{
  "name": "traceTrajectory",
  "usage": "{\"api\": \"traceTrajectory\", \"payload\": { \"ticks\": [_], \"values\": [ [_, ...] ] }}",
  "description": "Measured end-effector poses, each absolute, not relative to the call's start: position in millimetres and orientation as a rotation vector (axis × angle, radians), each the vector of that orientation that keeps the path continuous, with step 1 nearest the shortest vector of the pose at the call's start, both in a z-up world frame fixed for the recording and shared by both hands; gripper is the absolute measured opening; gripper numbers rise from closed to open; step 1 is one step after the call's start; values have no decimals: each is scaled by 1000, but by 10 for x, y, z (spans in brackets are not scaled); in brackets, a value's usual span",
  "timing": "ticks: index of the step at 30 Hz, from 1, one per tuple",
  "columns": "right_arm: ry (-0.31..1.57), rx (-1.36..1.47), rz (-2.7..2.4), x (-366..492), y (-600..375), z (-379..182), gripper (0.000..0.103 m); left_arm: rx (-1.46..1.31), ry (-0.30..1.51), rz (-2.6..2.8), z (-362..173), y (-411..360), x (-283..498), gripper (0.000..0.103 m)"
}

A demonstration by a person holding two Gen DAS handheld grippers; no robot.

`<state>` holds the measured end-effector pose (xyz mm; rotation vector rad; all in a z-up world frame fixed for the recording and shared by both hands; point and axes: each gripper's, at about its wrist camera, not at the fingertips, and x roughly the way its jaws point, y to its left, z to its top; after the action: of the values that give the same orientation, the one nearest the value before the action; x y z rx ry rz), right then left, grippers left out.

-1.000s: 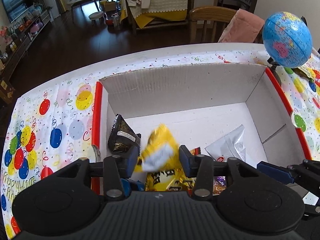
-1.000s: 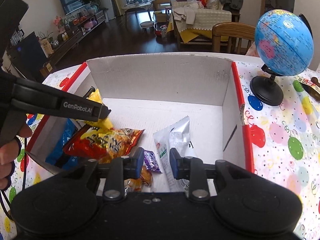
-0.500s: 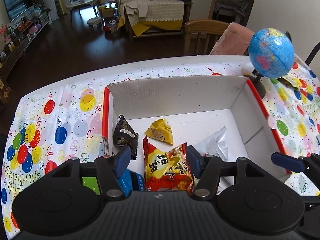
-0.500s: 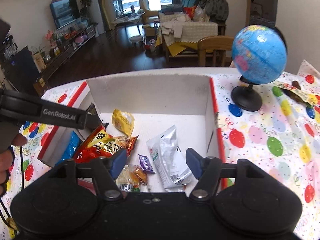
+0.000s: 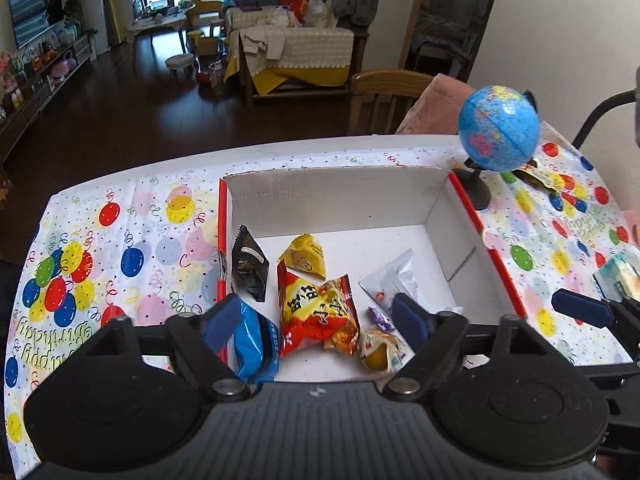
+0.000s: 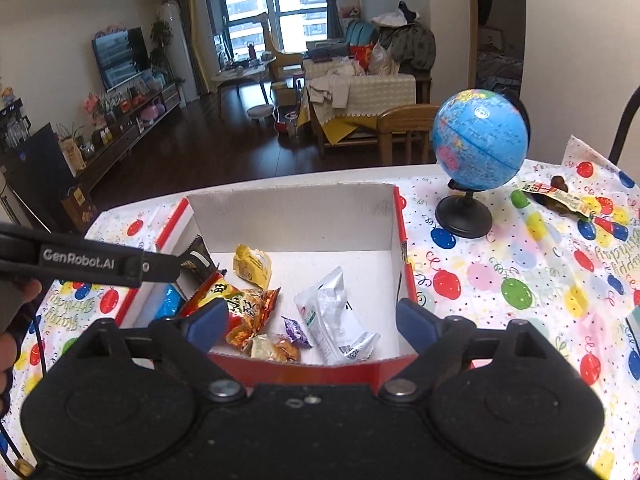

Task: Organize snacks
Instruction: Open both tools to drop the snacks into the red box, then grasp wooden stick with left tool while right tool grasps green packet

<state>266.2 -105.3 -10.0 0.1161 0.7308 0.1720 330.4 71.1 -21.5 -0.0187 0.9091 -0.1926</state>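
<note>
On the balloon-print tablecloth (image 5: 132, 240) sits an open cardboard box (image 5: 340, 196) with red outer edges, and every snack in view but one lies inside it. Against the box's left wall leans a black packet (image 5: 250, 264); just beside it, nearer the box's middle, rests a small yellow packet (image 5: 304, 256). A red-and-yellow chip bag (image 5: 316, 312) lies on the box floor near the front wall, touching the yellow packet's lower edge. A blue packet (image 5: 256, 344) stands in the box's front-left corner. Right of the chip bag lies a silver-white pouch (image 6: 332, 316), with a small purple candy (image 6: 294, 330) and a clear-wrapped golden snack (image 6: 272, 348) close by, near the box's front wall.

The left gripper (image 5: 316, 320) hovers above the box's front edge, its blue-padded jaws spread wide with nothing between them. The right gripper (image 6: 312, 324) hangs over the same front edge from the other side, jaws likewise apart and empty.

Outside the box, just beyond its right wall, stands a blue globe (image 6: 480, 144) on a black base. Farther right of the box a green-and-brown wrapper (image 6: 556, 196) lies on the cloth, well apart from the box.
</note>
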Motion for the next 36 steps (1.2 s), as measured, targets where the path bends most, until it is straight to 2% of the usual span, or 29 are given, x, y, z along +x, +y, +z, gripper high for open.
{"api": "traceTrajectory", "payload": {
  "ticks": [5,9,10,24,36],
  "values": [
    [711,126,165,2484,-1043,-36,92,-38,889,-218,-129,780,3075,85],
    [699,125,160,2319,-1039,14,92,-55,874,-236,-72,829,2873,97],
    [697,125,159,2278,-1036,24,92,-59,868,-243,-59,839,2818,97],
    [672,135,135,1626,-1048,-4,92,-84,881,-243,-125,875,2170,98],
    [721,172,-9,1255,-1118,-458,92,-18,960,-228,-568,723,1910,97]
  ]
}}
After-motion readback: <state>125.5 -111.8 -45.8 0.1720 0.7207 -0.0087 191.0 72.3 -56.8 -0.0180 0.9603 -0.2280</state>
